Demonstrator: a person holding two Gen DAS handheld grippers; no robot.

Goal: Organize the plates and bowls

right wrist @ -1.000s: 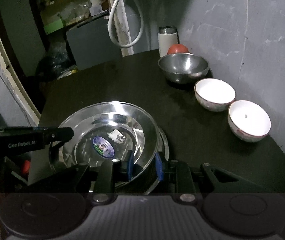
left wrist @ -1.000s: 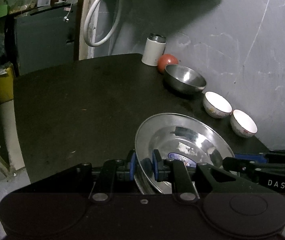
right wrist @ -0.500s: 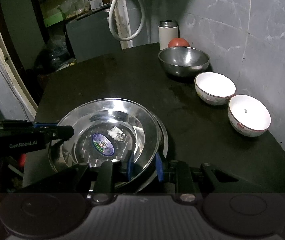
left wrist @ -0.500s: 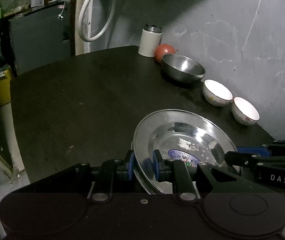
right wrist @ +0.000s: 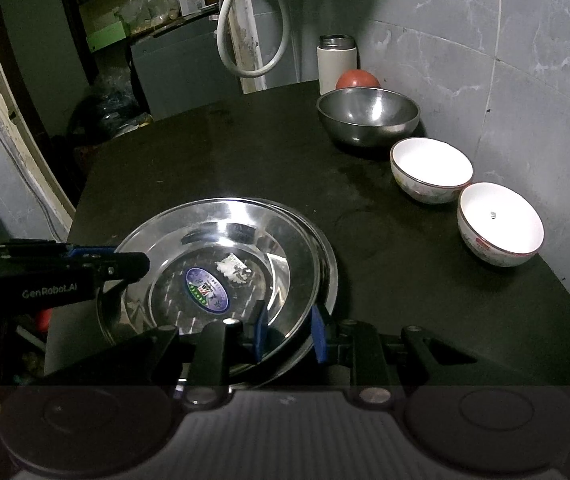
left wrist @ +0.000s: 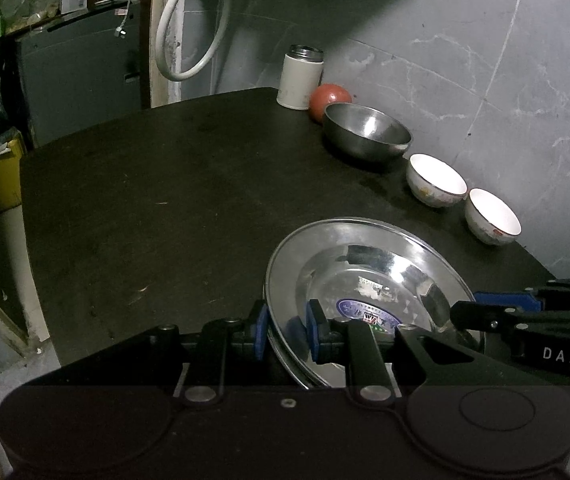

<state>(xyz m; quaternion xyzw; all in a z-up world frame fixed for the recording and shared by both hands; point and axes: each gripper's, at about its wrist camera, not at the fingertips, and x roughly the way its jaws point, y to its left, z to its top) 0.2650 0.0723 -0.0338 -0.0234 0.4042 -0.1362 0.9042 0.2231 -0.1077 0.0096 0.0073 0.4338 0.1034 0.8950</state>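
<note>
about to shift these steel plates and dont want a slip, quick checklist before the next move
1. Left gripper astride the plates' rim, blue pads either side: ok.
2. Right gripper pinching the steel plates at the near rim: ok.
3. Plates nested evenly: not ok, the lower rim peeks out to the right of the top one.
4. Plates lifted clear of the table: cannot tell.
5. Room between the plates and the nearest white bowl: ok, bare tabletop lies between.
6. Steel bowl out of the way by the wall: ok.

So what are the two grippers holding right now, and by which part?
Both hold the shiny steel plate by its rim: the left gripper on one side, the right gripper opposite. It sits over a second plate.
</note>
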